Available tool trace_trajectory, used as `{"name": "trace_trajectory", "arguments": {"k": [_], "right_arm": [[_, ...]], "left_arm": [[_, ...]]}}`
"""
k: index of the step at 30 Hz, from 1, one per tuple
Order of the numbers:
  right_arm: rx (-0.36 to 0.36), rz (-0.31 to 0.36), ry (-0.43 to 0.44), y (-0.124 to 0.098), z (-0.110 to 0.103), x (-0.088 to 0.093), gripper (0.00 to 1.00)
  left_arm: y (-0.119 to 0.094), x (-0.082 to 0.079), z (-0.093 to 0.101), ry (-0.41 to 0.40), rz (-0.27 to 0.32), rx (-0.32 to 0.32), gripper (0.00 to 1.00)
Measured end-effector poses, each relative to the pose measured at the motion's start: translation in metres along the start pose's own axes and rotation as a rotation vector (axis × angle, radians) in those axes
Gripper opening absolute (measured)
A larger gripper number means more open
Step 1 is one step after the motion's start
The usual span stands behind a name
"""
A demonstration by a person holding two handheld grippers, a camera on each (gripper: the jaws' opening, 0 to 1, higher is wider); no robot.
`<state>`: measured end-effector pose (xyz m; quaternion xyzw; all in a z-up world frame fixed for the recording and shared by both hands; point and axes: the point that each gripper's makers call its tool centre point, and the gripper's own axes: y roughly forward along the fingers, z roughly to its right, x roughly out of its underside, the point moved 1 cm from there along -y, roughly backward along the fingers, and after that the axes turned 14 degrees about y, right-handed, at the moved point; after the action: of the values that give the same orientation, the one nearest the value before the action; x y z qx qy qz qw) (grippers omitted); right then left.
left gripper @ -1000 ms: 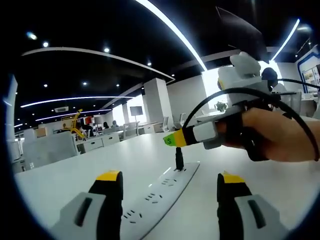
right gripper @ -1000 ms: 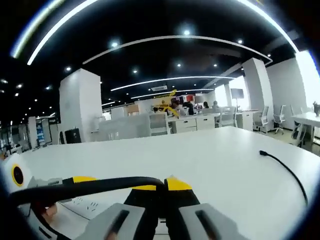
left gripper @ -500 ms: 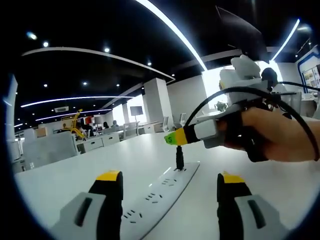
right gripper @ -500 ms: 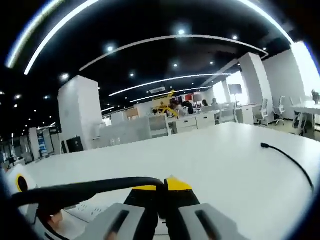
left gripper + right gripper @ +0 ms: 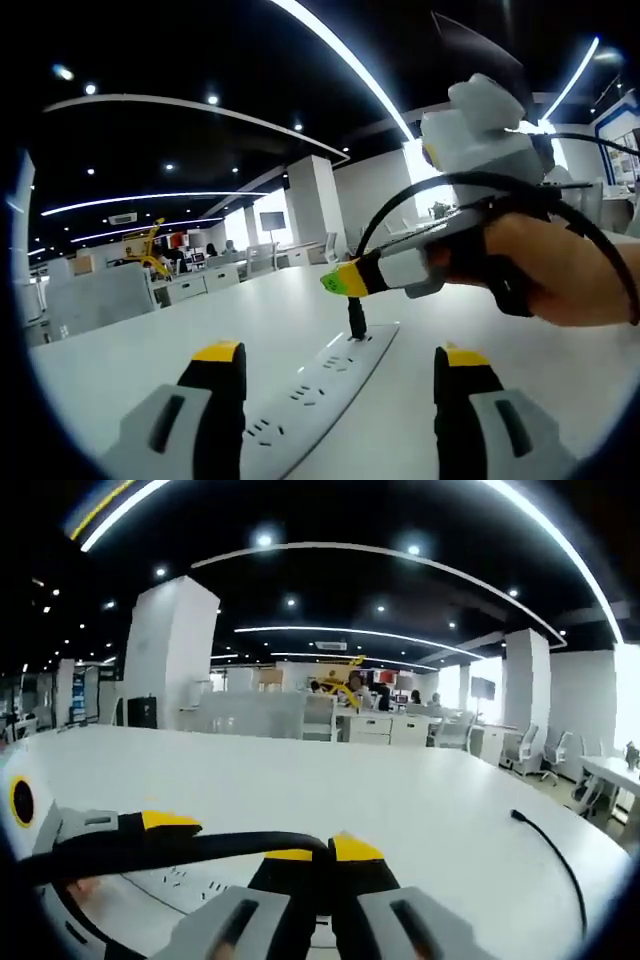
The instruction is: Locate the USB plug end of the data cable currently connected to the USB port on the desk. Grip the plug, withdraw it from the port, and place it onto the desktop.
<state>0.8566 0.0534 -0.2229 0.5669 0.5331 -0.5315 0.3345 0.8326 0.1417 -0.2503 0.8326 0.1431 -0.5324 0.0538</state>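
Open-plan office behind; white tabletop (image 5: 120,360). Long white power strip (image 5: 320,385) lay ahead between the spread, empty left fingers (image 5: 340,400). Right gripper (image 5: 345,280) had its yellow-tipped fingers clenched on the black data cable (image 5: 200,848), directly above the black USB plug (image 5: 355,318), apparently seated in the strip. Best pull straight along the plug's axis, no sideways lever.

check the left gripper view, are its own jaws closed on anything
No, the left gripper stands open, its jaws apart either side of the power strip.
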Motion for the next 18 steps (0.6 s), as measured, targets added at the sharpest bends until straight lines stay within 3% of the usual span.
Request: {"name": "trace_trajectory", "arguments": {"k": [3, 8, 12, 15, 17, 18], "right_arm": [[-0.028, 0.029, 0.132, -0.001, 0.005, -0.001, 0.05], [-0.018, 0.018, 0.087, -0.001, 0.004, -0.002, 0.05], [0.003, -0.016, -0.097, 0.001, -0.009, -0.001, 0.05], [0.02, -0.027, -0.177, 0.0, -0.015, 0.001, 0.05], [0.011, -0.027, -0.154, -0.001, -0.014, 0.0, 0.05], [-0.003, -0.012, -0.069, -0.002, -0.011, -0.001, 0.05]], "left_arm": [[0.0, 0.0, 0.0, 0.0, 0.0, 0.0, 0.77], [0.0, -0.001, 0.001, 0.002, -0.002, 0.0, 0.77], [0.0, -0.001, 0.001, 0.003, -0.004, 0.0, 0.77], [0.0, -0.001, 0.0, 0.002, -0.004, -0.002, 0.77], [0.0, -0.001, 0.0, 0.002, -0.005, -0.002, 0.77], [0.001, -0.001, 0.0, 0.003, -0.006, -0.002, 0.77]]}}
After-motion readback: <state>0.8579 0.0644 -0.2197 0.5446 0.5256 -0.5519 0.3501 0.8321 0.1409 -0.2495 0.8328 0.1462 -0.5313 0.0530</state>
